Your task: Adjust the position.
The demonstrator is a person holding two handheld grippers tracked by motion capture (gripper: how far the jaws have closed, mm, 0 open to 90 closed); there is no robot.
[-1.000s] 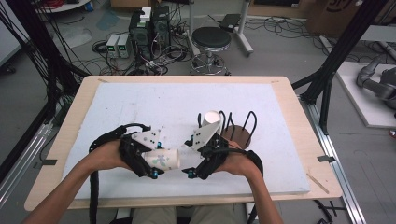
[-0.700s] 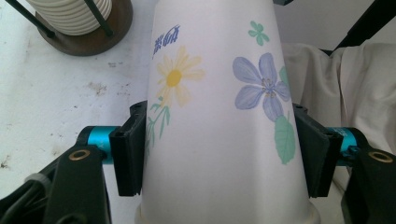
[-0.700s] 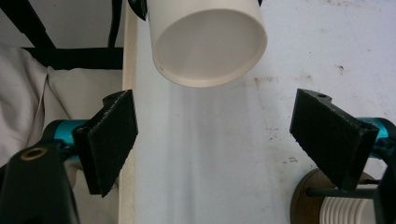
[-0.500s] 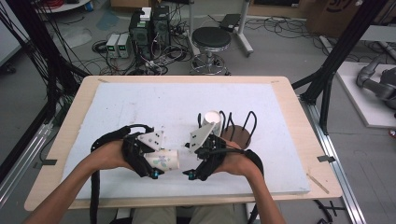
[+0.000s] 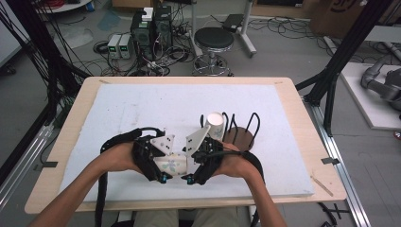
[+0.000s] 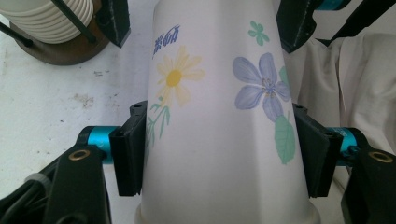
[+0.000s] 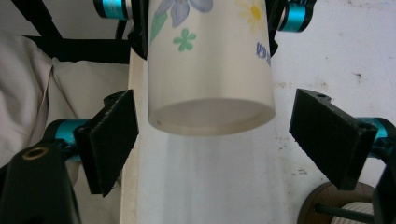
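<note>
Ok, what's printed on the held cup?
Yellow daisy, blue-violet flower, green leaves on white cup; clearest in left gripper view.

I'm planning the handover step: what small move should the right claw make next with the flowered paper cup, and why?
Probably ease the right claw forward so its pads flank the paper cup's base, then close. The left claw already squeezes the cup near its rim, pointing its base at the right claw, whose open jaws stand just short of it. The cup holder with stacked cups stands close by.

A white paper cup [image 6: 219, 121] printed with a yellow daisy and blue flowers lies on its side in the air, just near-side of the wooden cup rack [image 5: 239, 137], its base facing right.
</note>
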